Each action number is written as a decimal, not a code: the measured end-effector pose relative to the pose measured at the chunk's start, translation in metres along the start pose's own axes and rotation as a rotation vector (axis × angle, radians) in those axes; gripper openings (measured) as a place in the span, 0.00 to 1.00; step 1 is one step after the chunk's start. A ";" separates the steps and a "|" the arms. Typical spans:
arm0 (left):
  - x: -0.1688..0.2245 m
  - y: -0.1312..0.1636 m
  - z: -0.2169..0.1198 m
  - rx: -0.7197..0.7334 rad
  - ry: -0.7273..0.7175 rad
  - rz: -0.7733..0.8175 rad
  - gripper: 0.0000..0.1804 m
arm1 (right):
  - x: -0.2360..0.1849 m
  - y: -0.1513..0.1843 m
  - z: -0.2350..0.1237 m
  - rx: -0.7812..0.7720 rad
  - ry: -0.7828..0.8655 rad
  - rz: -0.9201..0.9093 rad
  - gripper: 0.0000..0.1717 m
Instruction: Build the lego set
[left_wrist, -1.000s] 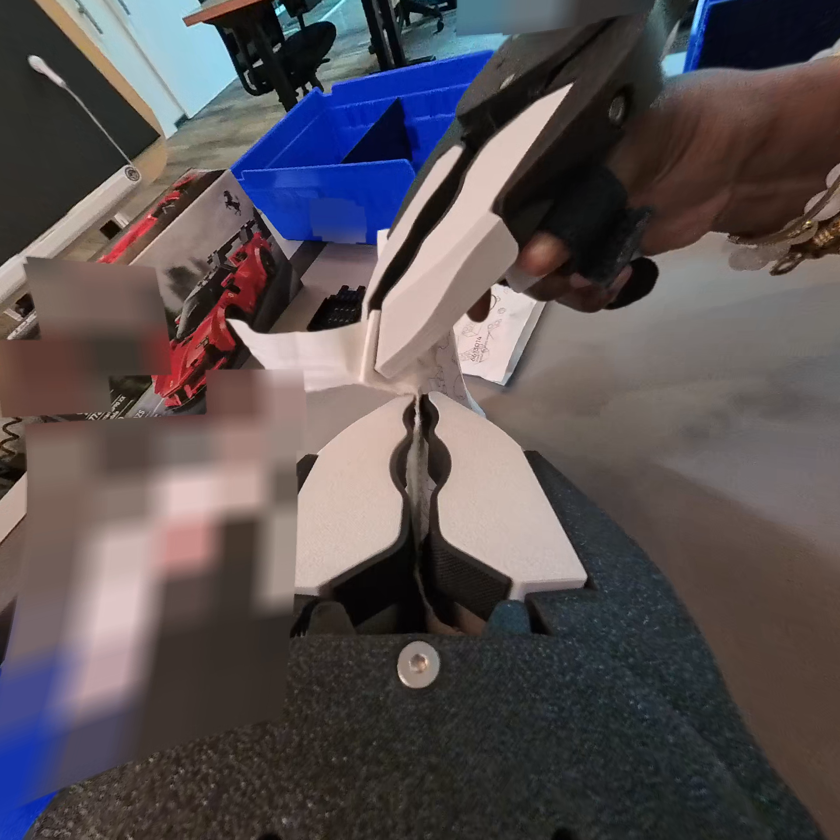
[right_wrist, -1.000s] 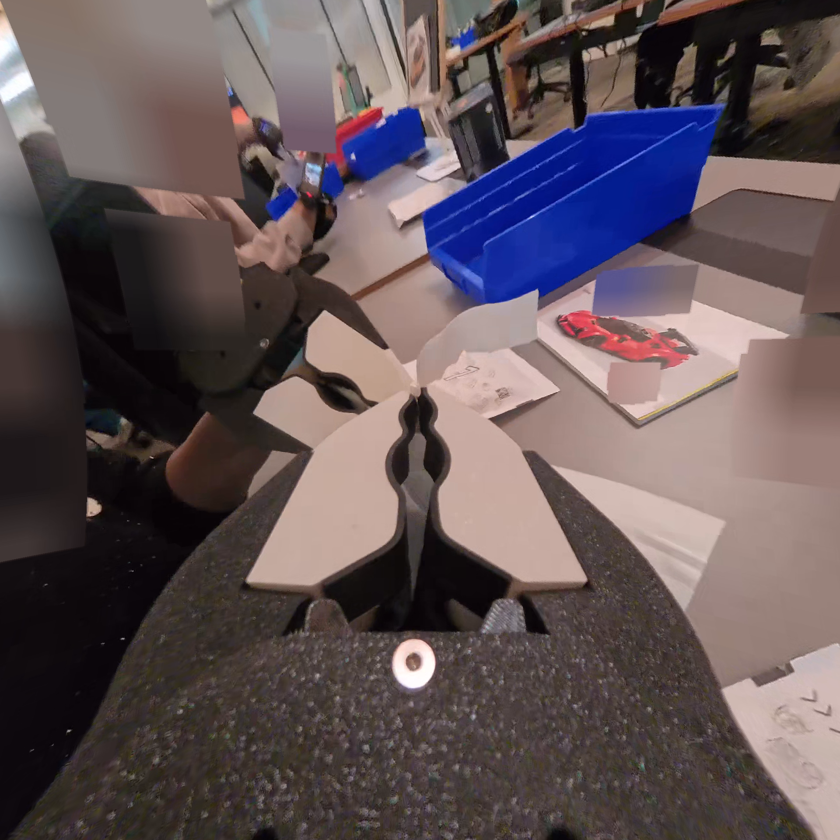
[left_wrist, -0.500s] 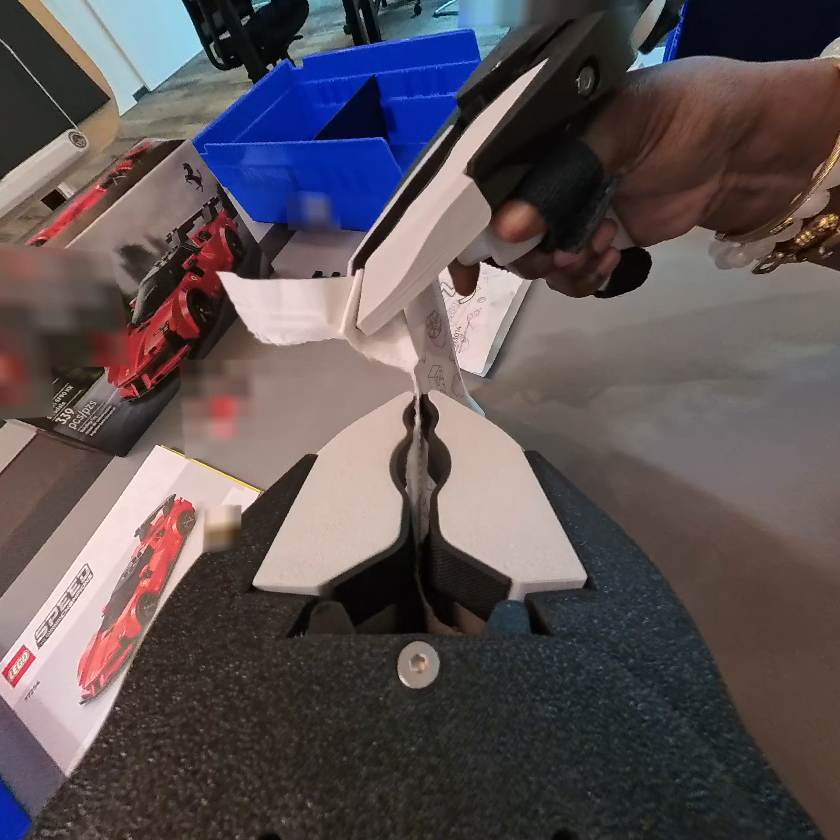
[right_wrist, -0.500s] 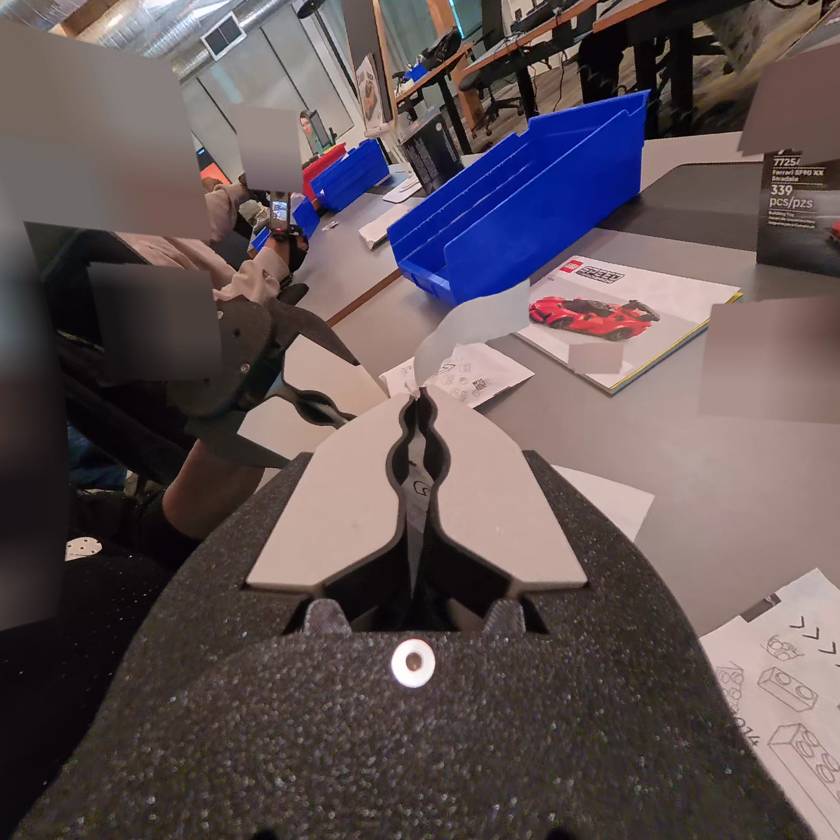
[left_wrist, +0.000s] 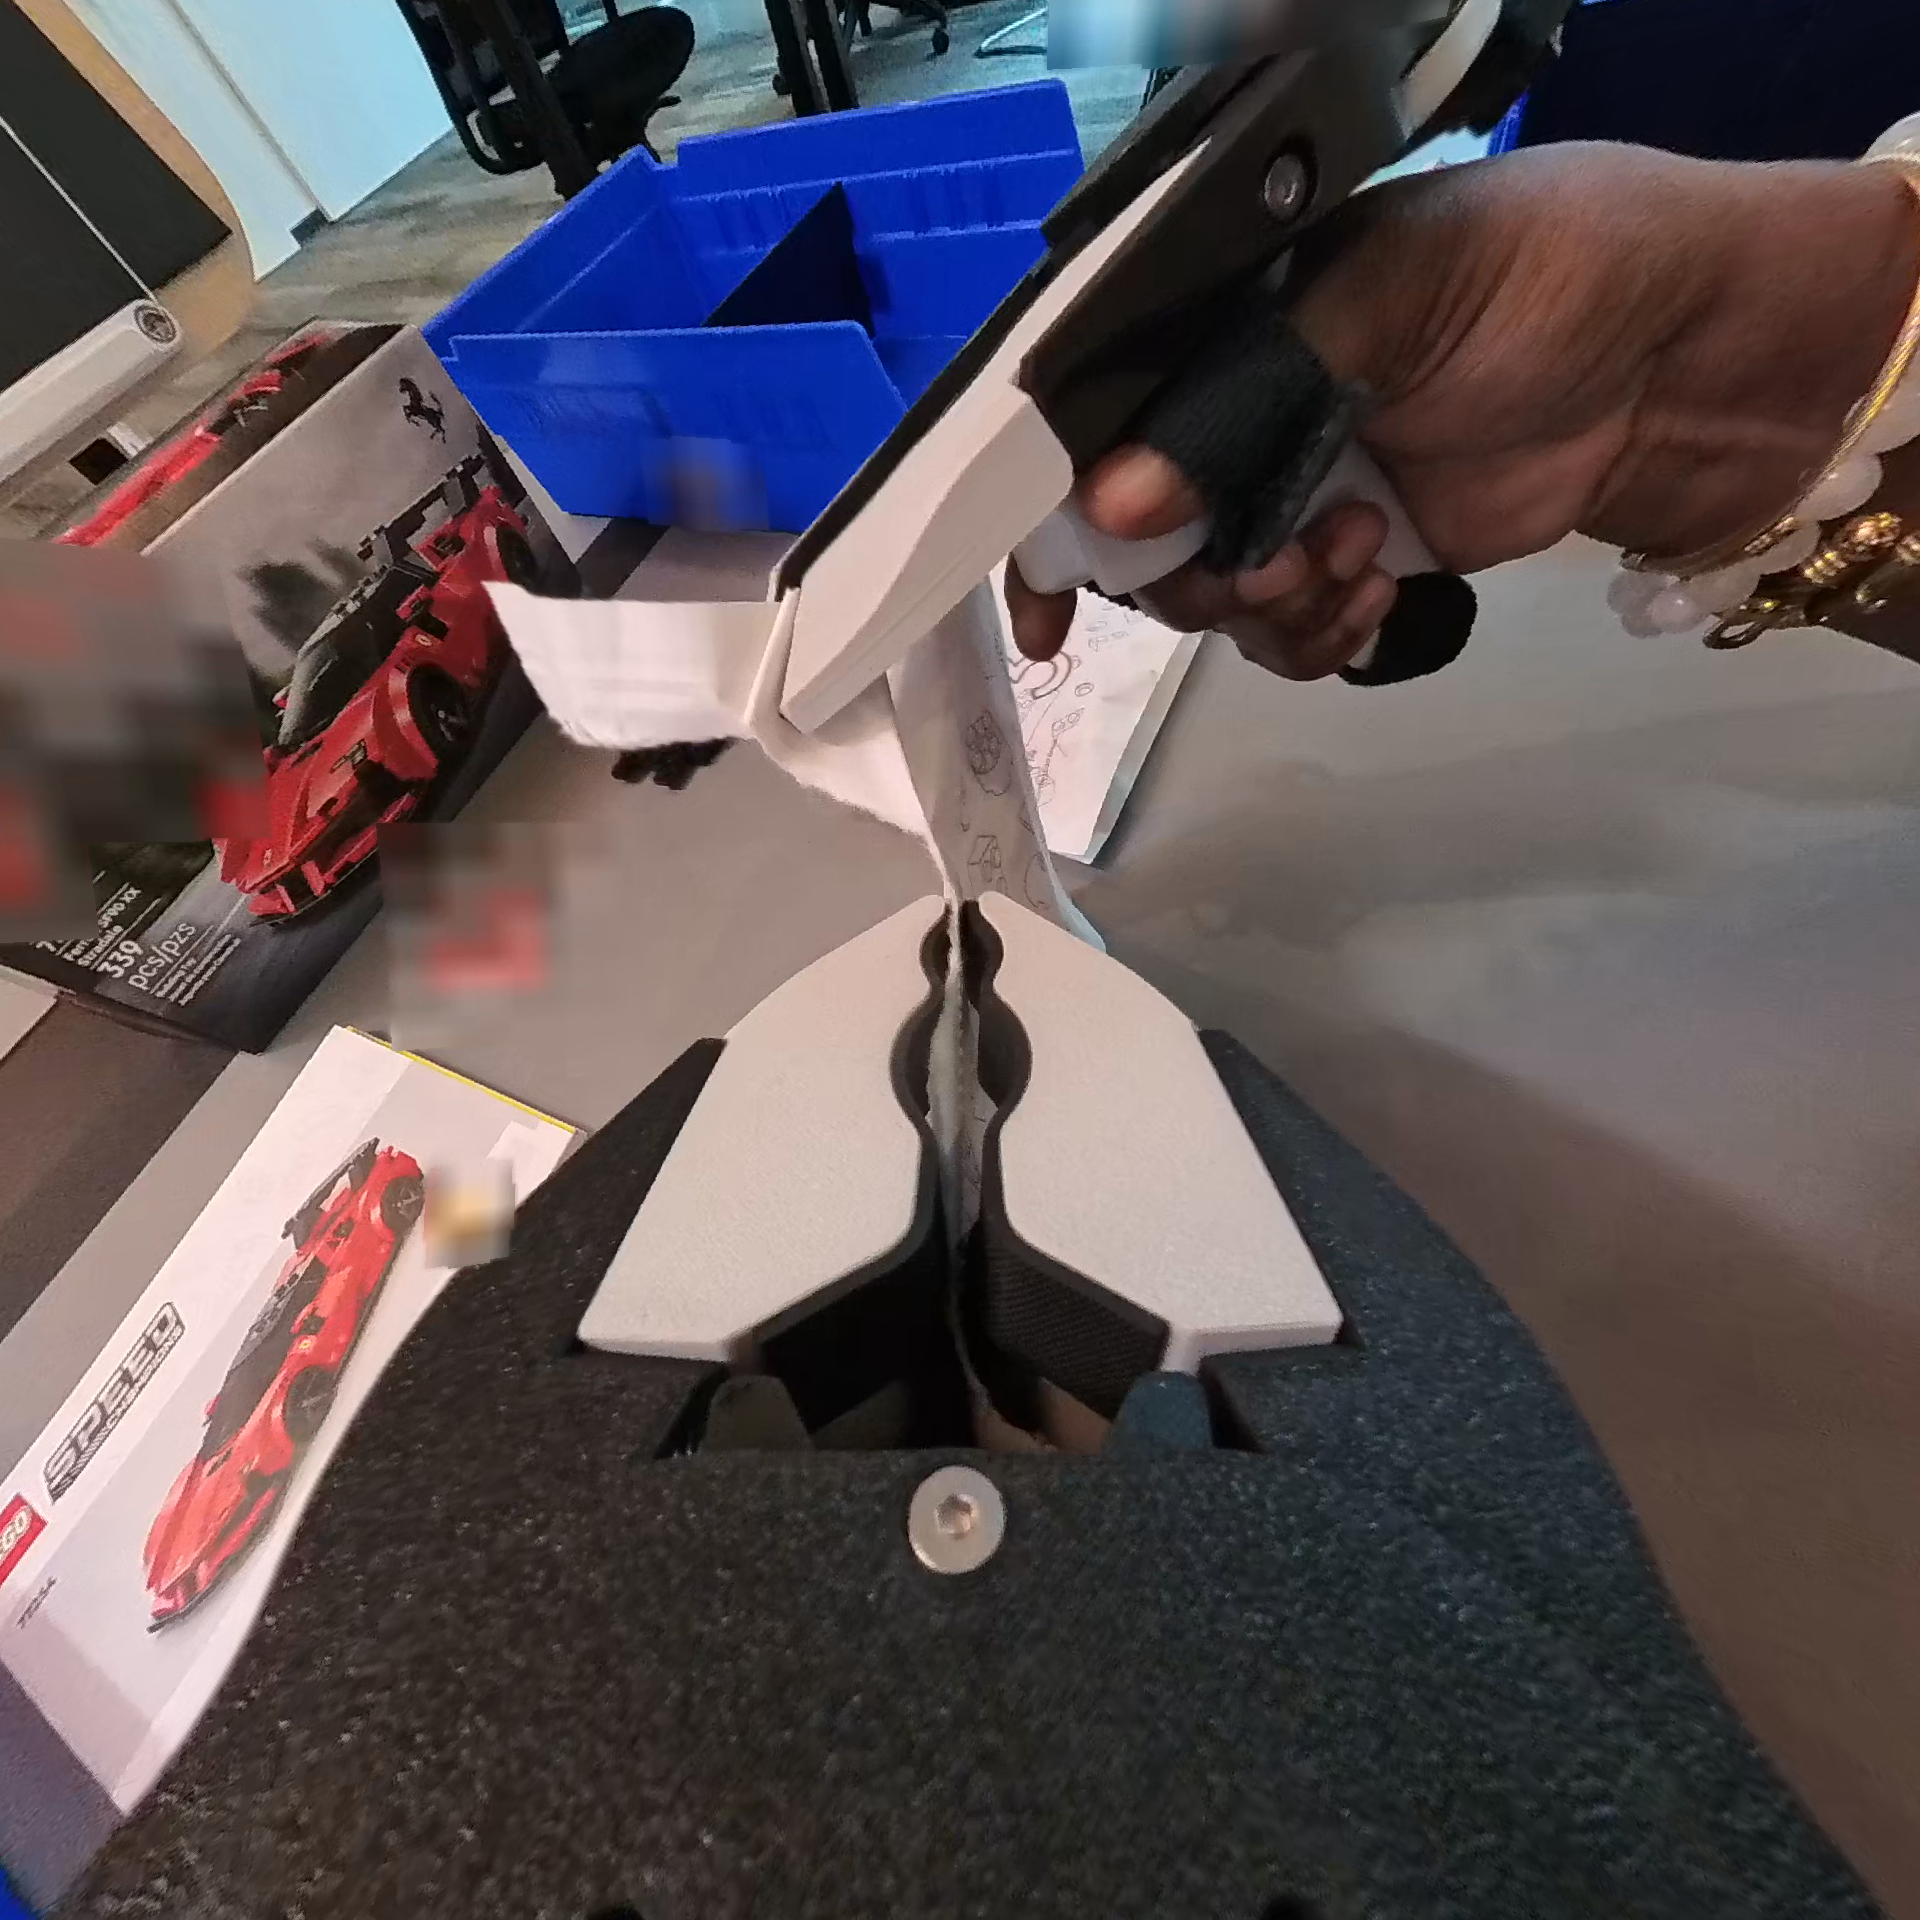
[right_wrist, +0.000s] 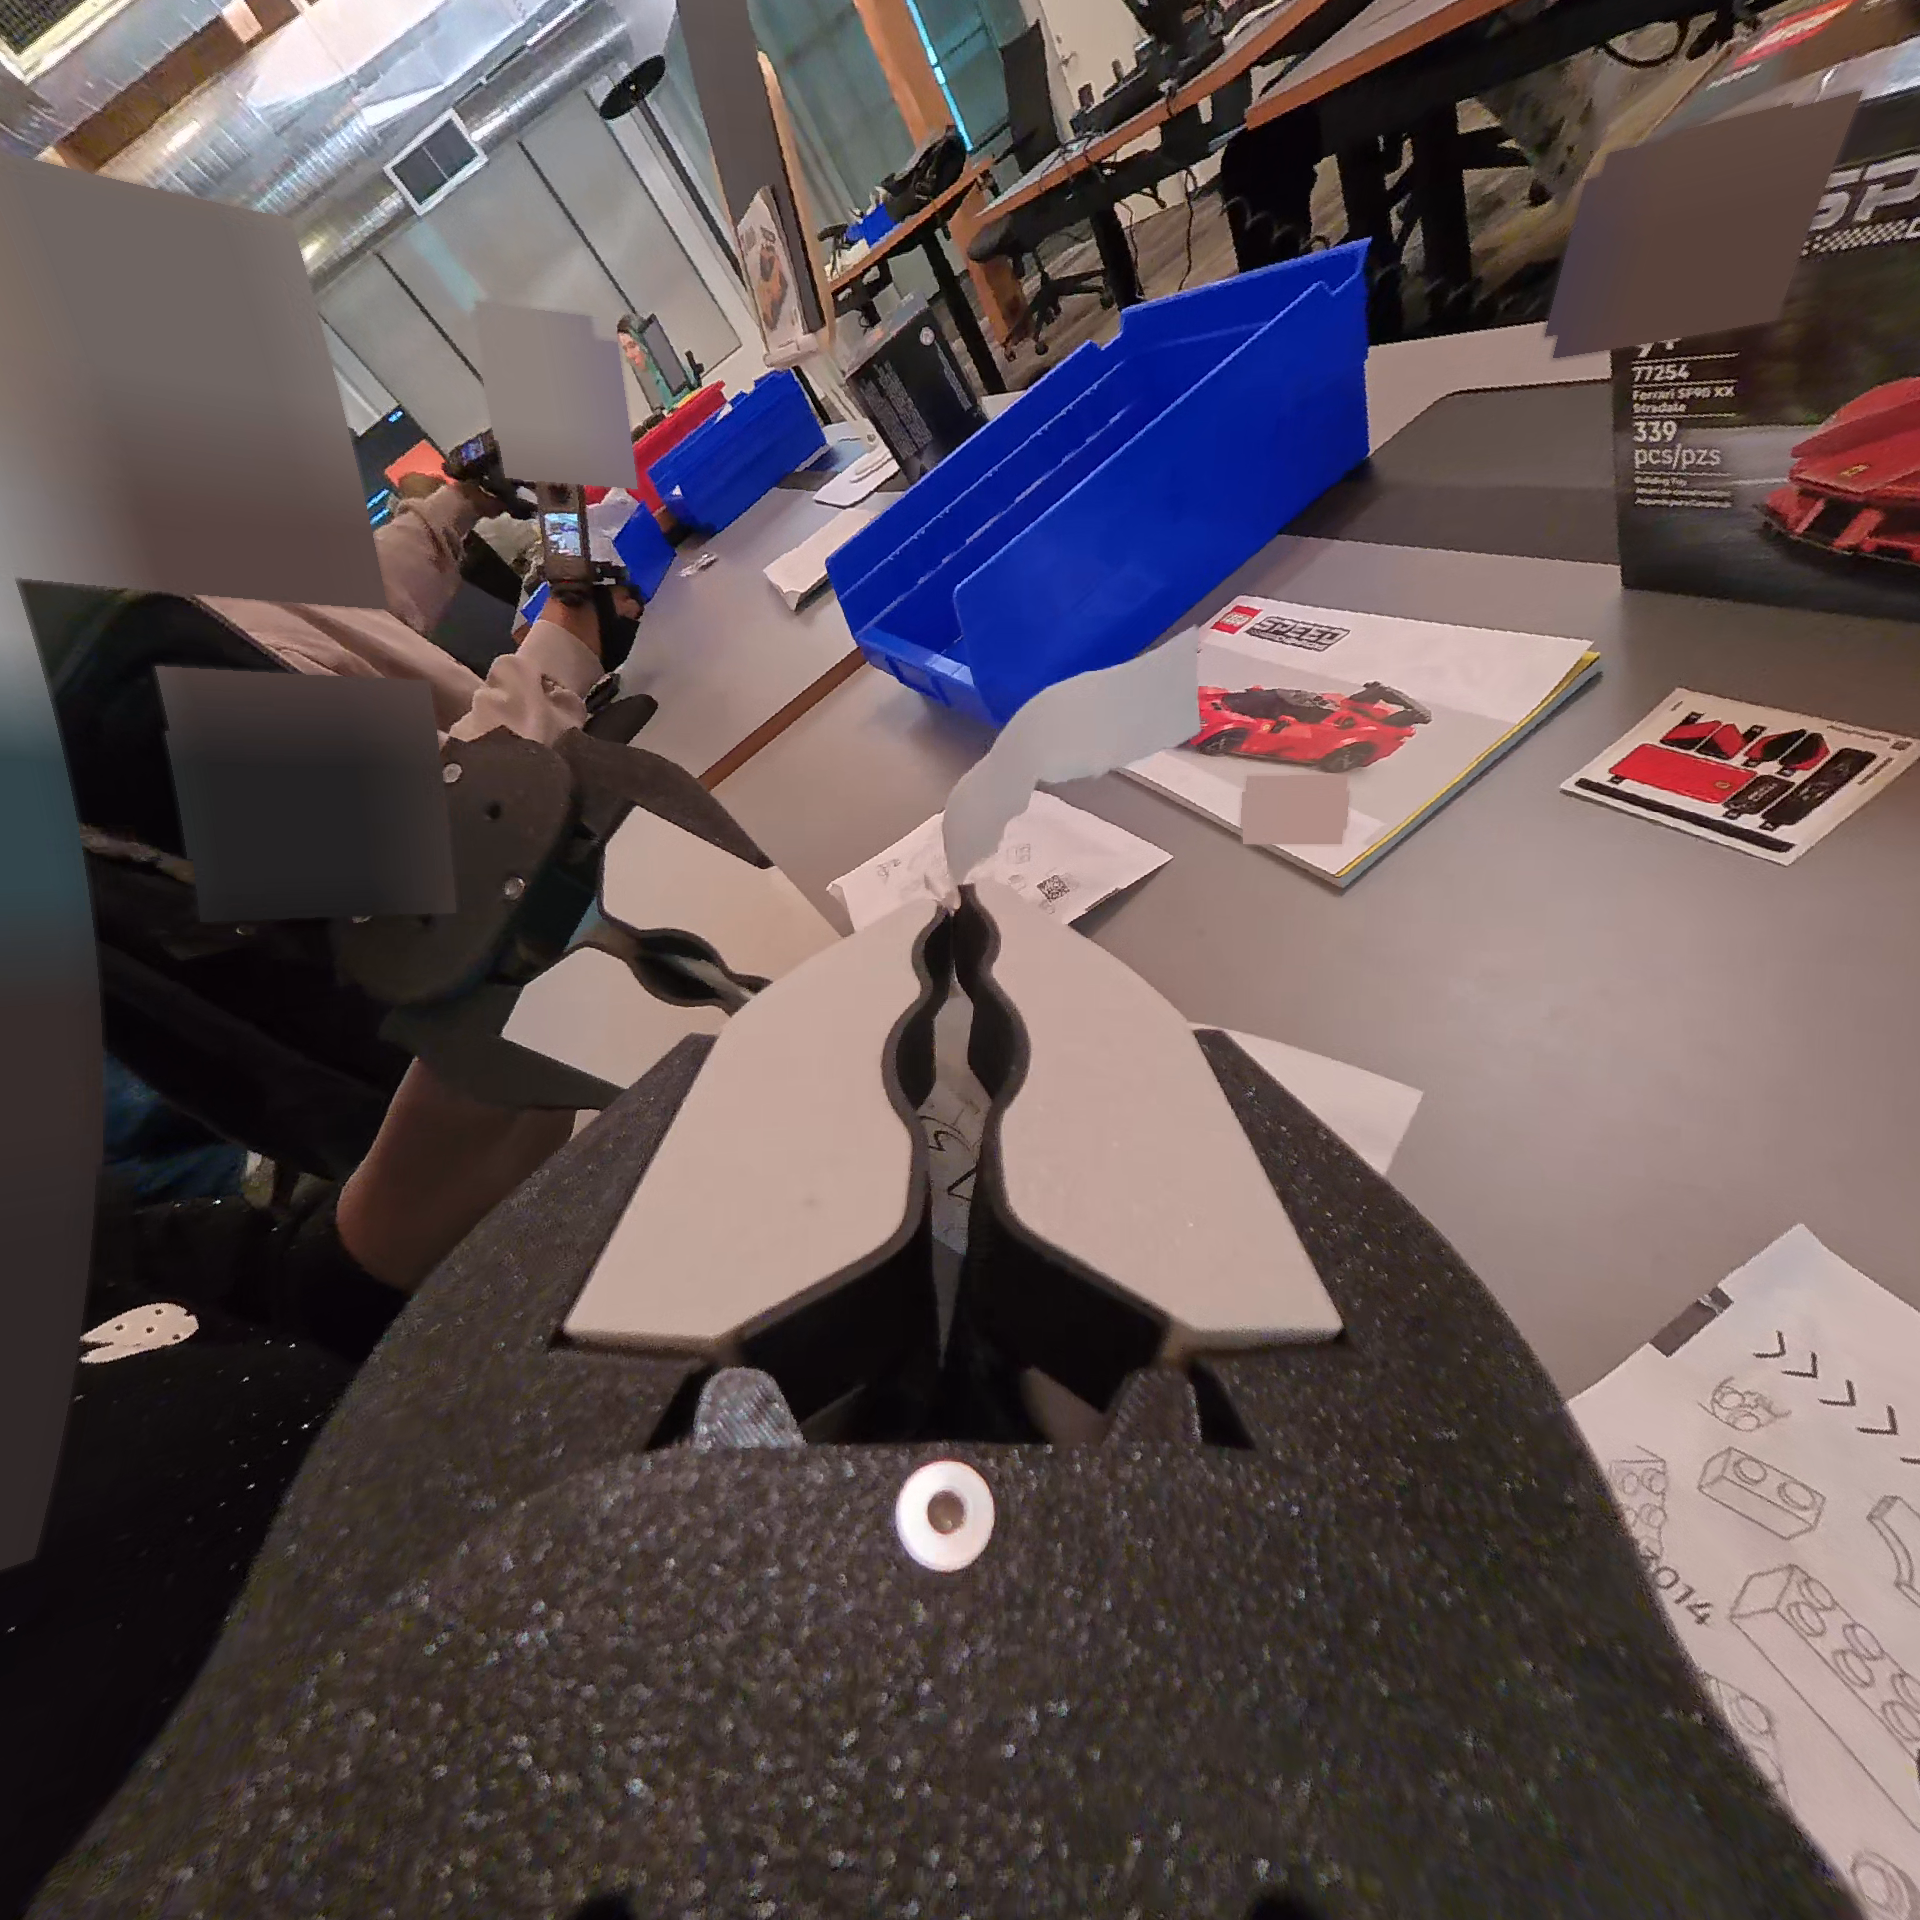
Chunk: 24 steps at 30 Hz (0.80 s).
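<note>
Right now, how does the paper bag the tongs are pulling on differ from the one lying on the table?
The held paper bag hangs in the air, torn, pinched shut by left tongs and right tongs. The flat paper bag lies flat on the grey table, untouched. Both are white with printed line drawings.

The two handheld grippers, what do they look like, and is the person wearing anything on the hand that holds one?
Each gripper, left gripper and right gripper, has a speckled black body with a silver bolt and two flat pale grey fingers with dark, wavy inner edges. The hand on the right gripper's white trigger wears a black fabric finger strap, white bead bracelets and gold-coloured bangles.
</note>
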<state>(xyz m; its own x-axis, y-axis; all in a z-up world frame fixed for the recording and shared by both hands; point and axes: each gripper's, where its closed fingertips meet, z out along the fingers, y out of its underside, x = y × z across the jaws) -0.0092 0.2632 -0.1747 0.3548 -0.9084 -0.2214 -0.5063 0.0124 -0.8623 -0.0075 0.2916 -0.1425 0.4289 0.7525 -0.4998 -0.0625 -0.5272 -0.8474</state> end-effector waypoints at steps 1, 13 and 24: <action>0.000 0.000 0.000 -0.001 0.000 0.000 0.00 | 0.001 0.000 0.000 0.000 0.002 0.003 0.00; 0.002 0.001 0.000 0.006 0.007 -0.008 0.00 | 0.016 -0.008 -0.010 0.029 0.081 -0.010 0.00; 0.005 0.004 -0.003 0.019 0.005 0.006 0.00 | 0.027 -0.012 -0.021 0.061 0.116 0.003 0.00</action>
<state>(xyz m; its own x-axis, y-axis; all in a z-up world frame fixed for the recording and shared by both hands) -0.0114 0.2578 -0.1775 0.3479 -0.9104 -0.2239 -0.4936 0.0252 -0.8693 0.0234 0.3105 -0.1421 0.5297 0.6986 -0.4810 -0.1172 -0.5014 -0.8572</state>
